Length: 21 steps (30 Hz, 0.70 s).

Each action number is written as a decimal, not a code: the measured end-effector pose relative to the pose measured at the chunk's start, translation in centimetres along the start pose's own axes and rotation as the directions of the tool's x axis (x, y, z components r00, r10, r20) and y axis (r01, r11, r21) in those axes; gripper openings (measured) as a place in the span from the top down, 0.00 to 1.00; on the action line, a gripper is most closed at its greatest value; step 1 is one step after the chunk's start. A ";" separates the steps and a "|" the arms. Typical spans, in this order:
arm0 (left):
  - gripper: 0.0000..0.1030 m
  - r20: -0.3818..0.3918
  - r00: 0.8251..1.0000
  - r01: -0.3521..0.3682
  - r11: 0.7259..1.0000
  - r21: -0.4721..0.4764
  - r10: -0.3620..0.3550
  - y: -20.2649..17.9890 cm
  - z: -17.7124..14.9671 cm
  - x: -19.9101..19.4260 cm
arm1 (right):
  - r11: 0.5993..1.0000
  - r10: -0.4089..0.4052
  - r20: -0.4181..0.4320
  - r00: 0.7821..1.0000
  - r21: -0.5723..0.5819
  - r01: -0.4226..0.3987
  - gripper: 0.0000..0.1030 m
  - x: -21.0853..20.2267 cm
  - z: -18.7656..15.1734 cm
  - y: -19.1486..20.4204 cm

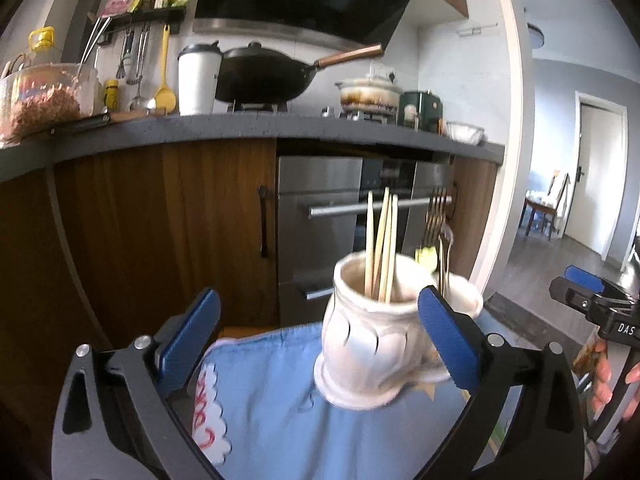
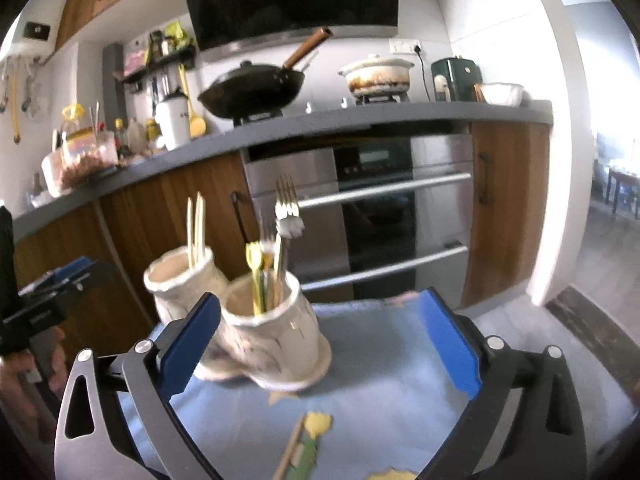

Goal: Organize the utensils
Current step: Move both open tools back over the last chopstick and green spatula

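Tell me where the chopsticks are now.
The chopsticks stand upright in the white ceramic holder on the blue cloth, in its left cup as the right wrist view shows; the forks stand in the other cup.

Home kitchen — wok (image 1: pixel 260 74), oven (image 2: pixel 384 216)

- A white ceramic double holder (image 2: pixel 276 344), two ribbed cups joined side by side, stands upright on a light blue cloth.
- Chopsticks (image 1: pixel 382 240), pale and wooden, stand upright in the cup (image 1: pixel 362 344) nearer the left gripper, leaning slightly against one another.
- Forks (image 2: pixel 286 204) stand tines up in the other cup (image 2: pixel 280 336), packed together.
- A yellow-headed utensil (image 2: pixel 255 260) stands among them, shorter than the forks.
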<state>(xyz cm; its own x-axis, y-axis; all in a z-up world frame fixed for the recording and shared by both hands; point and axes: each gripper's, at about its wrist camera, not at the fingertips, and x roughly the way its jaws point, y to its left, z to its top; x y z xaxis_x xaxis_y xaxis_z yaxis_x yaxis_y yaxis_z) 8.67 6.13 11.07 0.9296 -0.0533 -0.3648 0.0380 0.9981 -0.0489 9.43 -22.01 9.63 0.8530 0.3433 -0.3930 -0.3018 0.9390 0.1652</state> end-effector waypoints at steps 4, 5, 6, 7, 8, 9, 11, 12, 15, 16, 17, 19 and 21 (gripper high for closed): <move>0.05 -0.042 0.999 -0.010 1.000 0.016 0.010 0.0 -1.8 -0.3 | 1.000 -0.016 -0.061 0.998 -0.012 0.015 0.05 0.0 -2.0 -0.3; 0.05 -0.052 0.999 -0.015 1.000 0.016 0.016 0.1 -2.2 -0.3 | 1.000 -0.020 -0.073 0.997 -0.016 0.019 0.05 0.0 -2.5 -0.3; 0.05 -0.069 0.997 -0.019 1.000 0.015 0.020 0.2 -2.8 -0.3 | 1.000 -0.024 -0.094 0.995 -0.019 0.022 0.05 0.2 -3.0 -0.4; 0.05 -0.085 0.996 -0.020 1.000 0.012 0.020 0.3 -3.3 -0.3 | 1.000 -0.022 -0.109 0.994 -0.020 0.020 0.05 0.4 -3.4 -0.6; 0.05 -0.105 0.994 -0.019 1.000 0.007 0.020 0.3 -3.9 -0.3 | 1.000 -0.021 -0.129 0.991 -0.022 0.018 0.05 0.5 -3.9 -0.6; 0.05 -0.119 0.993 -0.016 1.000 0.005 0.016 0.3 -4.4 -0.3 | 1.000 -0.022 -0.144 0.989 -0.024 0.018 0.05 0.7 -4.4 -0.5; 0.05 -0.159 0.987 0.001 1.000 -0.002 -0.001 0.1 -5.5 -0.1 | 1.000 -0.021 -0.180 0.983 -0.026 0.016 0.05 1.1 -5.3 -0.4; 0.05 -0.172 0.985 0.006 1.000 -0.001 -0.006 0.0 -5.9 0.0 | 1.000 -0.019 -0.195 0.981 -0.026 0.014 0.05 1.2 -5.6 -0.3; 0.05 -0.212 0.977 0.011 1.000 0.020 -0.007 -0.6 -7.2 0.4 | 0.999 -0.021 -0.235 0.972 -0.038 0.013 0.05 1.6 -6.5 0.0; 0.05 -0.223 0.975 0.012 1.000 0.025 -0.006 -0.7 -7.6 0.5 | 0.999 -0.023 -0.247 0.969 -0.041 0.013 0.05 1.7 -6.7 0.0; 0.05 -0.239 0.971 0.016 1.000 0.026 -0.010 -0.9 -8.0 0.7 | 0.999 -0.026 -0.264 0.964 -0.046 0.014 0.05 1.8 -7.1 0.1; 0.05 -0.264 0.964 0.032 0.999 0.020 -0.026 -1.1 -8.6 1.0 | 0.998 -0.036 -0.287 0.957 -0.050 0.023 0.05 2.2 -7.7 0.2; 0.05 -0.279 0.960 0.042 0.999 0.018 -0.035 -1.3 -9.1 1.2 | 0.998 -0.052 -0.316 0.947 -0.051 0.038 0.05 2.7 -8.2 0.1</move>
<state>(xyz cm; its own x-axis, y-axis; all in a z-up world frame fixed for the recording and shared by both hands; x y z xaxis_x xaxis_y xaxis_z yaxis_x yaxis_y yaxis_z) 6.45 4.43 2.23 0.7887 -0.0952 -0.6074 0.0836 0.9954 -0.0475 8.20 -20.80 1.16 0.6893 0.2837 -0.6666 -0.2910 0.9511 0.1039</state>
